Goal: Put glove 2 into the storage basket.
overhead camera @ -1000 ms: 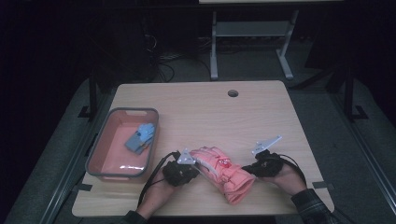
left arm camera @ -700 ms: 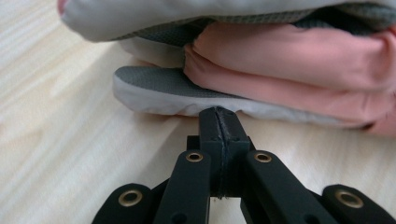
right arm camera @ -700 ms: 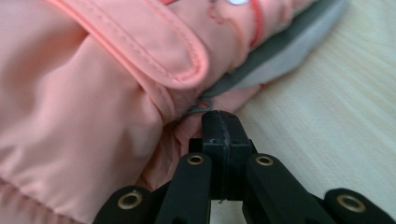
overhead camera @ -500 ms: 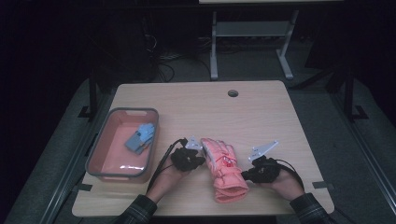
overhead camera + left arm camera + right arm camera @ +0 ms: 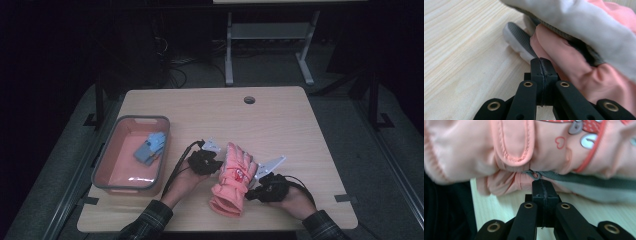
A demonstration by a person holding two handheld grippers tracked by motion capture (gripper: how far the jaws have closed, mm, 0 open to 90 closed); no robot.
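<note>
A padded salmon-pink winter glove (image 5: 232,179) with a grey palm is lying on the pale wooden bench (image 5: 280,125), between the two hands, its long axis running from the cuff near the person up and slightly left to the fingertips. The left claw (image 5: 216,163) is sitting against the glove's finger end on its left side; in the left gripper view its jaws are pressed together with nothing between them, their tip right at a grey-ribbed glove finger (image 5: 520,37). The right claw (image 5: 251,194) is sitting at the glove's right edge nearer the cuff, jaws likewise pressed together and empty, the tip just under a small loop (image 5: 535,175) on the seam. A grey-rimmed pink plastic tray (image 5: 112,150) holding a light blue glove (image 5: 150,147) is lying to the left, so the left hand looks nearer for carrying the pink glove there
</note>
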